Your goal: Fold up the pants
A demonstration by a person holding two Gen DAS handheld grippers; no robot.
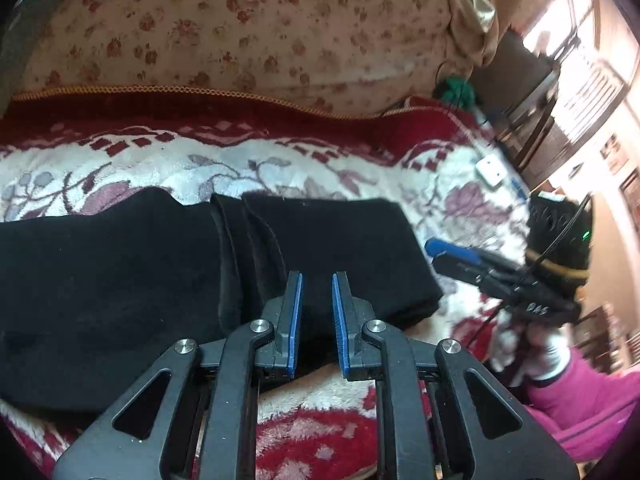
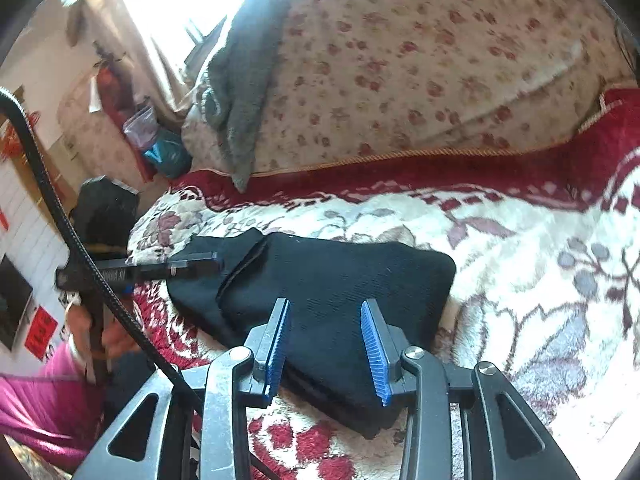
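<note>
Both tongs hang over the bed with nothing between their blue pads: the left gripper (image 1: 316, 280) has its fingers spread only a narrow gap apart above the near edge of the black pants (image 1: 160, 272), while the right gripper (image 2: 325, 306) stands spread much wider over the same garment, seen from the other side (image 2: 340, 280); whether either tip touches the cloth cannot be told. One pair of pants lies folded on the red and white floral blanket (image 1: 208, 164), toward its near edge, with one layer lapped over another so that a hem edge crosses the top. In the left wrist view the right gripper (image 1: 436, 252) sits just beside the right end of the pants, over the blanket, held by a hand in a pink sleeve (image 1: 588, 404). In the right wrist view the left gripper (image 2: 208, 260) reaches in at the pants' left end, and a black cable (image 2: 100, 280) crosses in front of it. Behind the blanket's far edge lies one large floral pillow (image 1: 240, 32), with a grey towel (image 2: 244, 92) draped over its left end. A small white box (image 1: 490, 170) rests near the blanket's right edge.
</note>
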